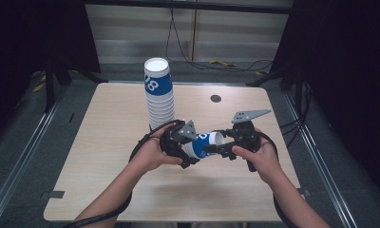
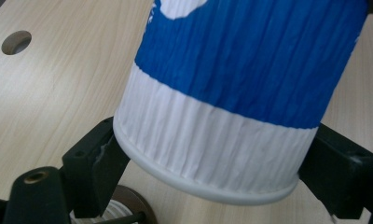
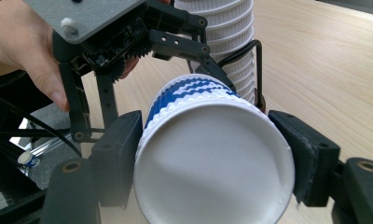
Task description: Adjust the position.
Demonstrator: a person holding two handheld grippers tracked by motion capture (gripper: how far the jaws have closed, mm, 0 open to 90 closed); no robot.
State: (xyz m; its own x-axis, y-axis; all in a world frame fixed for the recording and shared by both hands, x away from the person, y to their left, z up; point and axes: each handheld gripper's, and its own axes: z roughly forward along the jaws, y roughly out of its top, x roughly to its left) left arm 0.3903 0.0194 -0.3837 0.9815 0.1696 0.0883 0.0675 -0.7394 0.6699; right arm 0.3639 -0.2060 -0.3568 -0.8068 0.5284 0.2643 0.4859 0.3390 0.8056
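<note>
A blue-and-white ribbed paper cup (image 1: 204,142) lies on its side in the air above the table's front middle, held at both ends. My left gripper (image 1: 193,151) is shut on its narrow base end; in the left gripper view, the black jaws press both sides of the cup (image 2: 231,102) near its bottom rim. My right gripper (image 1: 216,146) is shut on the wide mouth end, and in the right gripper view the jaws squeeze the cup (image 3: 212,163) at its rim. Just behind stands a tall stack of the same cups (image 1: 158,90).
The wooden table (image 1: 98,152) has a round hole (image 1: 215,98) at the back right. The cup stack (image 3: 231,46) rises close behind the left gripper. Black cables trail from both grippers. Dark floor and metal rails surround the table.
</note>
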